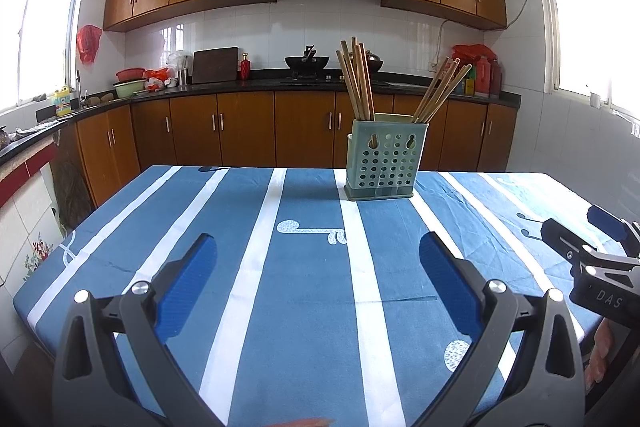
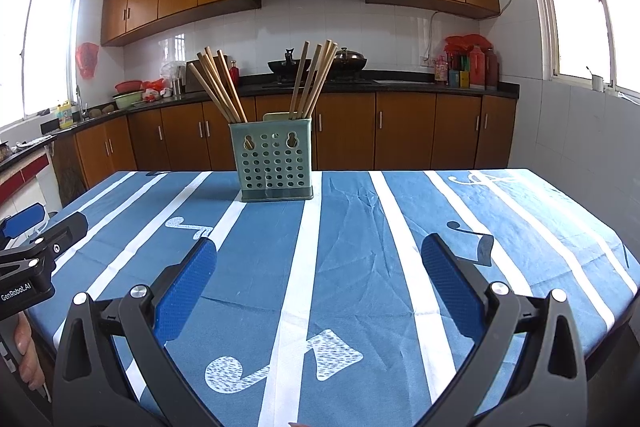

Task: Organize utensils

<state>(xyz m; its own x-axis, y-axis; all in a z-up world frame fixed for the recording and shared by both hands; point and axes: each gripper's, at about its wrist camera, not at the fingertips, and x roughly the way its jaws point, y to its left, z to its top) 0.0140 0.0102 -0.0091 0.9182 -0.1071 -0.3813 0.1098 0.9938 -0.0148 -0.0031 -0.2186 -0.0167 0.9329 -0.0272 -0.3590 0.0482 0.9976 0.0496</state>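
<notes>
Both the left gripper and right gripper hover low, fingers wide apart and empty, over the striped surface (a kitchen); the chopstick holder stands upright at its far edge.

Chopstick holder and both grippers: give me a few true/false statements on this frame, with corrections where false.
1. The chopstick holder stands upright on the striped tablecloth. True.
2. The chopsticks sit in one tight bundle. False: there are two groups, a left bundle and a right bundle, leaning apart.
3. The left gripper is open and holds nothing. True.
4. The right gripper is clamped on a chopstick. False: its jaws are wide apart and empty.
5. Loose chopsticks lie on the tablecloth. False: none show; all visible ones are in the holder.
</notes>
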